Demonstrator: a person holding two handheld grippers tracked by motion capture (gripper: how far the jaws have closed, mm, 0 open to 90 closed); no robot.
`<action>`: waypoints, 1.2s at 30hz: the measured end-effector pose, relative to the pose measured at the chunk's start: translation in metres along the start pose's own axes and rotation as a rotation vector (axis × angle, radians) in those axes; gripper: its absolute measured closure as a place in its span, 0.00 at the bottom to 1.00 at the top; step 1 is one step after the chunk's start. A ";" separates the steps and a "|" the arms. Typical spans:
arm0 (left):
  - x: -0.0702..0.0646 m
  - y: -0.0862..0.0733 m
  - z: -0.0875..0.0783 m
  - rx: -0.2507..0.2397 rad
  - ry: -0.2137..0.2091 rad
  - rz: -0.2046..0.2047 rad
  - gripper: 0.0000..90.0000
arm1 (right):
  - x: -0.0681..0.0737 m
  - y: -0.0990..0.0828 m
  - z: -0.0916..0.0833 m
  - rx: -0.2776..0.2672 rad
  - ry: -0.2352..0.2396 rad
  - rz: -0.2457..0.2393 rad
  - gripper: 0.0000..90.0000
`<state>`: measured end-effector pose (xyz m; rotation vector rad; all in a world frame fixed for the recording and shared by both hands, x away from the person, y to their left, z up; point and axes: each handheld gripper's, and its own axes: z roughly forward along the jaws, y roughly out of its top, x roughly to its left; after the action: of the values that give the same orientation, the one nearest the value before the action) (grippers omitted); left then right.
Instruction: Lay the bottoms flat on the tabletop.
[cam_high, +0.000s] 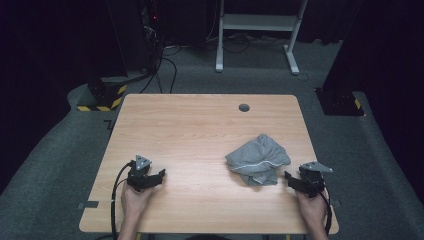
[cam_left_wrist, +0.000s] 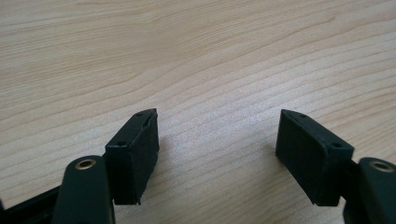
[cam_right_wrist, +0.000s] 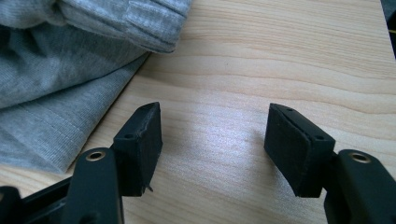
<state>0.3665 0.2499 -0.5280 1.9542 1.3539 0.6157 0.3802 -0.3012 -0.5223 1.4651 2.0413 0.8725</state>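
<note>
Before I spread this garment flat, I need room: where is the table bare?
Bare wood runs from the left gripper across to the crumpled grey garment, and along the far edge around the cable hole. It is crowded only between the garment and the right gripper.

A light wooden surface (cam_high: 200, 125) stands on grey carpet (cam_high: 60, 165) in a dark room, a white frame (cam_high: 257, 22) behind it.

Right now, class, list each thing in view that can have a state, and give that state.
Cloth: grey, crumpled in a heap, lying free on the table.
Left gripper: open, nothing between its jaws.
Right gripper: open, beside the cloth, not touching it.
</note>
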 end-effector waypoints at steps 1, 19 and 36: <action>0.000 0.000 0.000 0.000 0.000 0.000 0.33 | 0.000 0.000 0.000 0.000 -0.002 0.000 0.41; 0.000 0.000 0.001 0.008 0.000 -0.006 0.26 | 0.000 0.000 -0.001 0.015 0.011 -0.006 0.37; 0.000 0.001 0.001 0.015 0.003 -0.014 0.24 | 0.011 -0.006 -0.029 -0.026 0.115 0.019 0.33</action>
<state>0.3679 0.2496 -0.5283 1.9549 1.3764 0.6042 0.3530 -0.2988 -0.5071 1.4534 2.0926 1.0091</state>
